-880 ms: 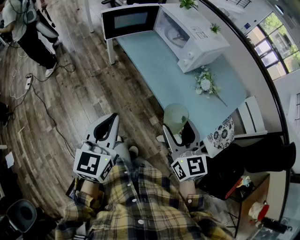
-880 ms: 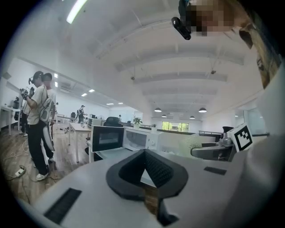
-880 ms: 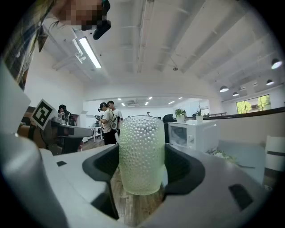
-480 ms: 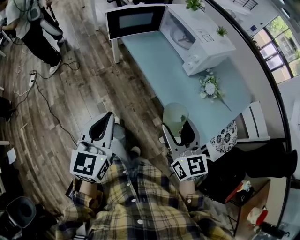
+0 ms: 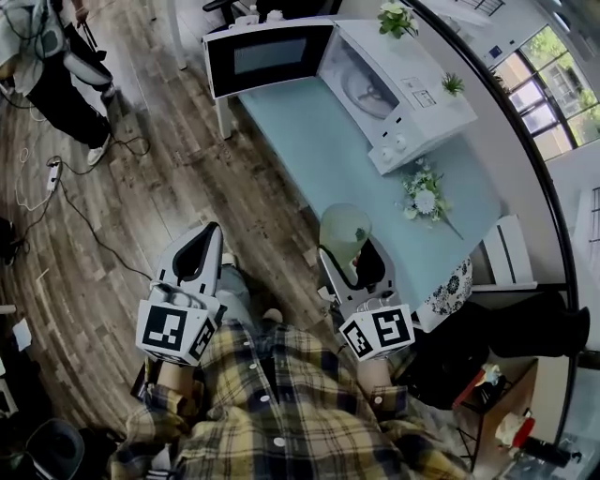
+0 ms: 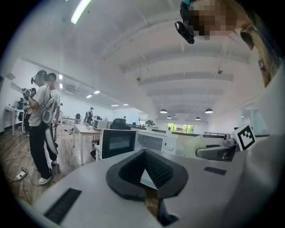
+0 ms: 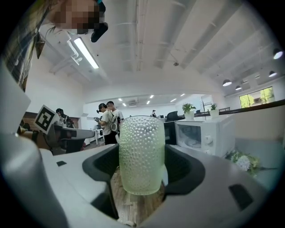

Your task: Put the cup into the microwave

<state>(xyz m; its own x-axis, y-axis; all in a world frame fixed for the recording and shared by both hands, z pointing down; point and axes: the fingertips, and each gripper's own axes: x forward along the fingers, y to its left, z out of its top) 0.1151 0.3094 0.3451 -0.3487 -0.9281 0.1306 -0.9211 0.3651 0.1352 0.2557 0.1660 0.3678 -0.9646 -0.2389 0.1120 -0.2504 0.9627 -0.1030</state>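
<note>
Cup of pale green dimpled glass stands upright between the jaws of the right gripper, whose dark pads are clamped on its two sides; wooden floor shows beneath its base, and it rests on no surface. From the head view, the cup is carried by the right gripper at the near edge of a light blue table, well apart from the white microwave that sits at the table's far end. The microwave's door is swung wide open to the left with its dark window facing up the room, and the round turntable shows inside the cavity. Small potted plants stand on top of the microwave, and a spray of white flowers lies on the table between the microwave and the cup. In the right gripper view the microwave appears behind and to the right of the glass, with the flowers lower right. The left gripper is held over the floor to the left of the table, beside the right one but apart from it. In its own view the left gripper has its jaws together at the tips, nothing between them, and points towards the open microwave. A person in a plaid shirt holds both grippers, each with a marker cube at its rear. Another person stands on the floor at upper left
</note>
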